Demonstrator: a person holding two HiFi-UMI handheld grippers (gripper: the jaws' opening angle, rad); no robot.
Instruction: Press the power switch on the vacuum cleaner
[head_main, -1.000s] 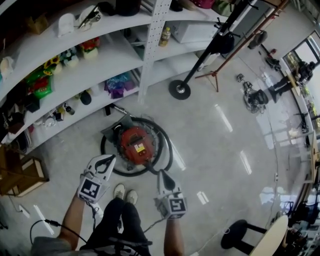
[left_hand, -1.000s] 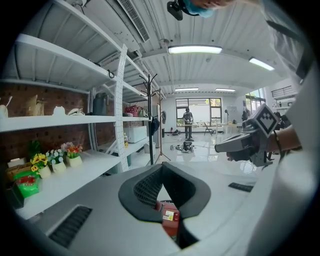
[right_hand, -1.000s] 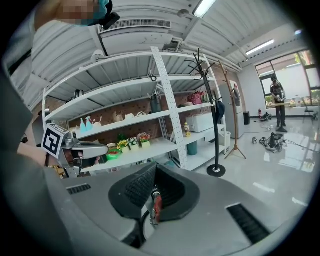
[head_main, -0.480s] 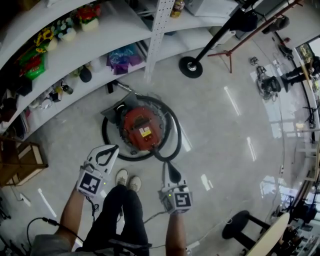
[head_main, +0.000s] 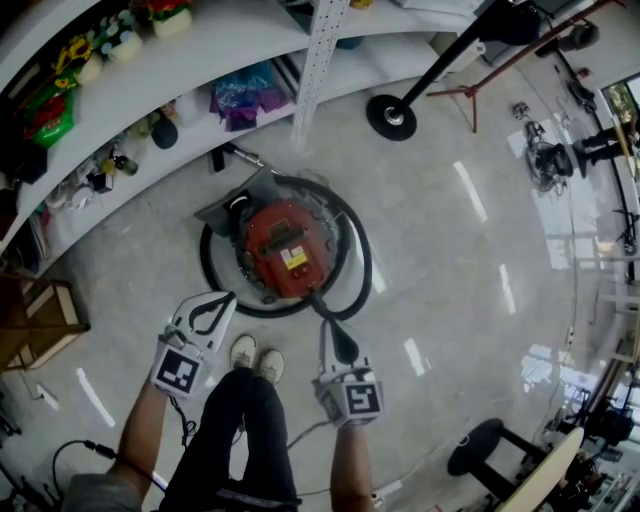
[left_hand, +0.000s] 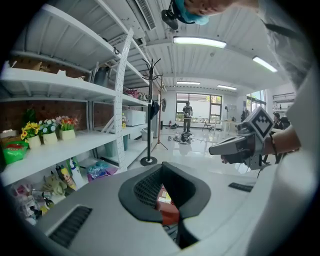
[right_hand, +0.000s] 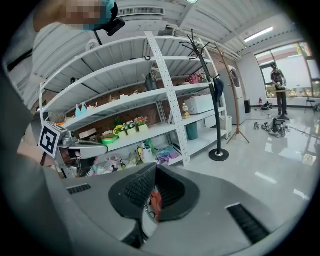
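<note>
**Head view.**
- Vacuum cleaner (head_main: 285, 248): a round red canister on the glossy pale floor (head_main: 450, 300), in front of the person's shoes (head_main: 254, 357). Its power switch cannot be picked out.
- Black hose (head_main: 357, 262): coiled in a ring around the canister.
- Left gripper (head_main: 221, 303): held over the floor just beside the near-left edge of the hose ring. The jaw tips are together and nothing is held.
- Right gripper (head_main: 334, 336): held just beside the near-right edge of the hose ring, clear of the canister. The jaws are closed and empty.
- White shelving (head_main: 150, 75): curves along the far side, stocked with small goods.
- Round black base of a coat stand (head_main: 391, 117): on the floor to the right of the shelving.
- Black stool (head_main: 478, 457): at the lower right.

**Left gripper view.**
- The jaws meet at the far tips, and their dark pads (left_hand: 145, 187) frame a loop with nothing in it.
- The red canister shows through the loop, lying beyond the jaws.
- The right gripper hangs at the right.
- Potted flowers (left_hand: 47, 134) stand on a shelf at the left.

**Right gripper view.**
- The jaws are closed tip to tip, with nothing clamped.
- A sliver of the red canister shows through the loop.
- The left gripper shows at the left, in front of the shelving.
</note>
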